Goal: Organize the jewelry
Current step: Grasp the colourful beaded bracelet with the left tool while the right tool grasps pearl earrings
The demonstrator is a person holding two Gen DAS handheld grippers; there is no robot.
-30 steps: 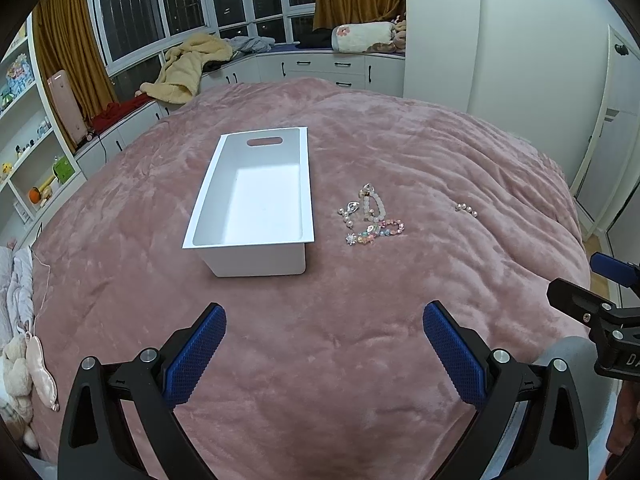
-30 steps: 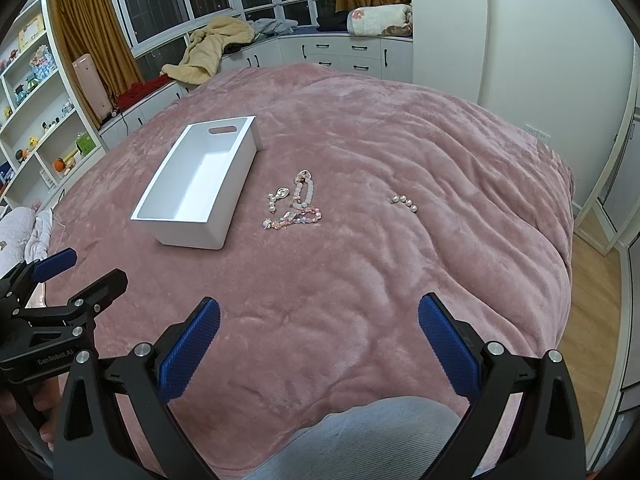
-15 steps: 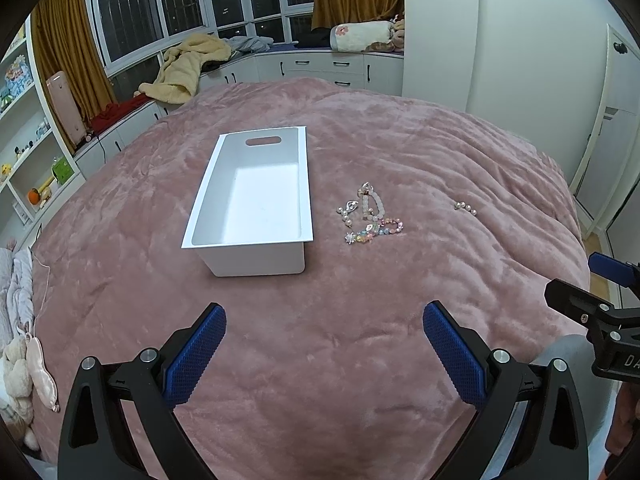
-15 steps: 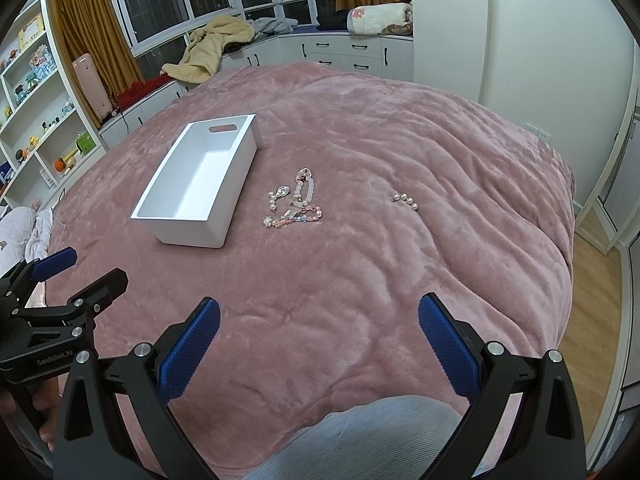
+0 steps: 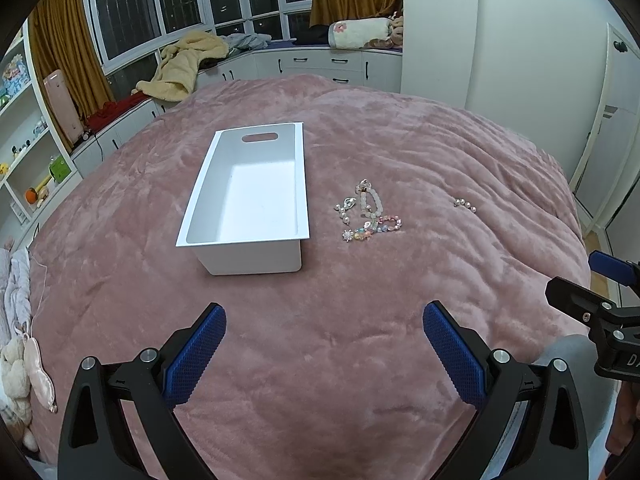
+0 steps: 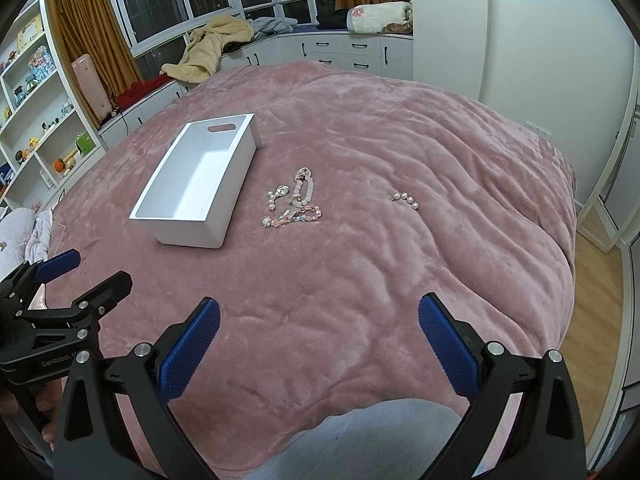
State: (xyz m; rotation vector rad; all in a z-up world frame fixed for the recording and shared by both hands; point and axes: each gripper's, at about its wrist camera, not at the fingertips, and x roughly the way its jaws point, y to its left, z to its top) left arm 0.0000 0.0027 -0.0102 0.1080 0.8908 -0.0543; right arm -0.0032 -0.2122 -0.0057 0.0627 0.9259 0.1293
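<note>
Left claw (image 5: 324, 344) released | right claw (image 6: 319, 340) released | white bin (image 5: 248, 192) holds nothing | jewelry (image 5: 366, 216) beside it

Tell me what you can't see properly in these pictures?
- Small tangled pile of beaded jewelry: both views, too small to count pieces.
- Short string of white pearls: too small to tell its type.
- White rectangular plastic bin: near inside corner hidden by its front wall.
- Pink plush bedspread: near edge hidden behind blue-padded fingers.

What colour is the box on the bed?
The box is plain white, inside and out. The left wrist view shows it best.
</note>
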